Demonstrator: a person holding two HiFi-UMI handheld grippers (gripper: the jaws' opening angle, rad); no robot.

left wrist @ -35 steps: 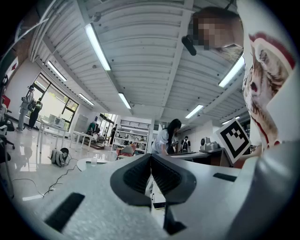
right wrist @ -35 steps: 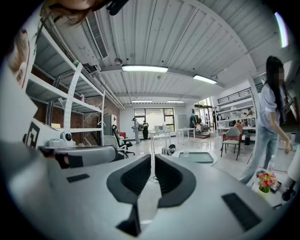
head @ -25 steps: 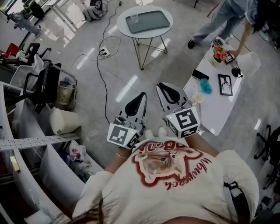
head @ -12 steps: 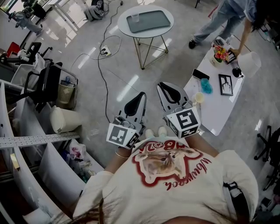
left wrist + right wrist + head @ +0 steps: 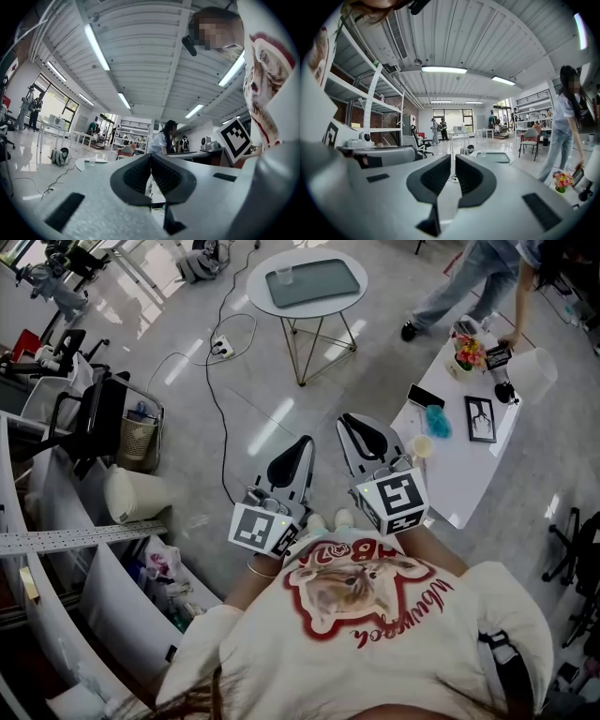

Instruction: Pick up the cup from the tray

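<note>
Little is shifting since the earlier frames: in the head view the whole scene is sliding slightly up and left, while both grippers are keeping their places in front of the person's chest

Left gripper (image 5: 301, 445): in the left gripper view (image 5: 151, 157) its two black jaws are meeting at the tips, pressed together and holding nothing. Pointing out over the bare floor.

Right gripper (image 5: 349, 424): in the right gripper view (image 5: 453, 160) its jaws are sitting closed, with only a hairline seam showing between the pads and nothing caught in it. It is riding just beside the left gripper, with the two marker cubes close to the person's shirt.

Cup (image 5: 284, 276): a small clear cup is standing upright at the left end of the tray (image 5: 323, 285), untouched. The tray is lying on the round table (image 5: 309, 313), well apart from both grippers, across an open stretch of floor. The right gripper view is showing the same cup (image 5: 483, 153) on the tray (image 5: 499, 157), ahead and a little to the right of the closed jaws. The left gripper view is catching the round table (image 5: 82, 164) far off to the left.

Bystander (image 5: 473, 277): leaning over the white table (image 5: 459, 470) at the right of the head view
</note>
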